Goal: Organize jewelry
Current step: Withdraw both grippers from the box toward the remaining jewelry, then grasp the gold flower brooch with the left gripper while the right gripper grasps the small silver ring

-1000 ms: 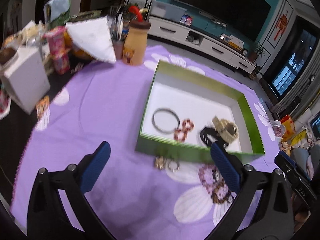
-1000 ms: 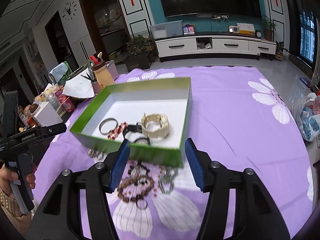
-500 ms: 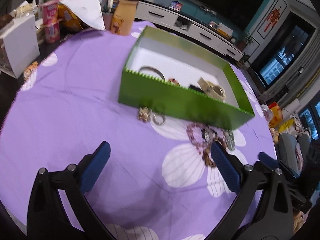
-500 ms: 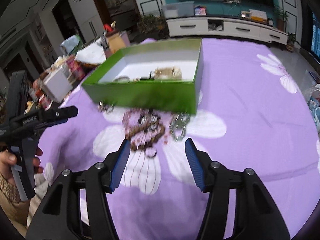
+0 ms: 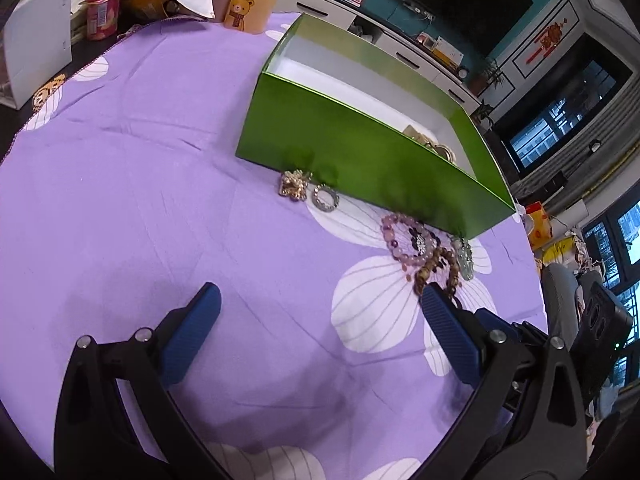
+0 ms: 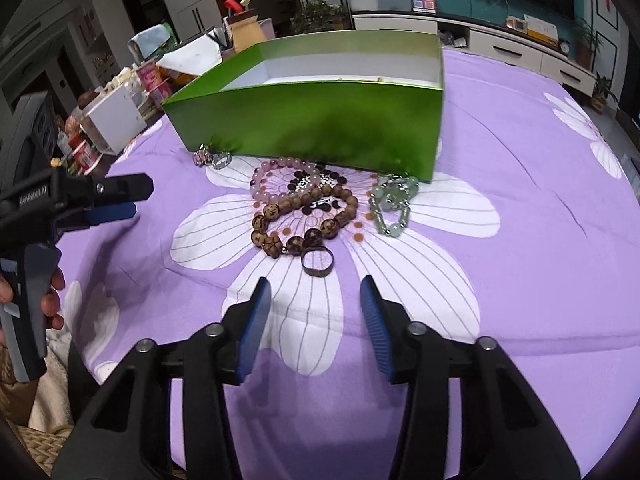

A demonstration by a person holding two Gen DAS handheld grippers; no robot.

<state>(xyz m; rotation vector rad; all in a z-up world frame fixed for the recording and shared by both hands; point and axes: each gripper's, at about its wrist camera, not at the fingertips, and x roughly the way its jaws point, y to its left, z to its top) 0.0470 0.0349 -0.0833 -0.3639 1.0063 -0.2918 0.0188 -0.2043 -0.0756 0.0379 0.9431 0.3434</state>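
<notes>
While right gripper [image 6: 316, 300] jaws close empty behind ring [image 6: 317, 263], left gripper [image 5: 320, 312] jaws released.

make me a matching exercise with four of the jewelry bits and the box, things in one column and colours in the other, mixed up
Things
1. box
2. big wooden-bead bracelet
3. bracelet lying right of the wooden one
4. round-bead bracelet nearest the box wall

Colours
A. pale pink and lilac
B. bright green outside, white inside
C. pale jade green
D. mottled brown

Pairs: 1-B, 2-D, 3-C, 4-A
</notes>
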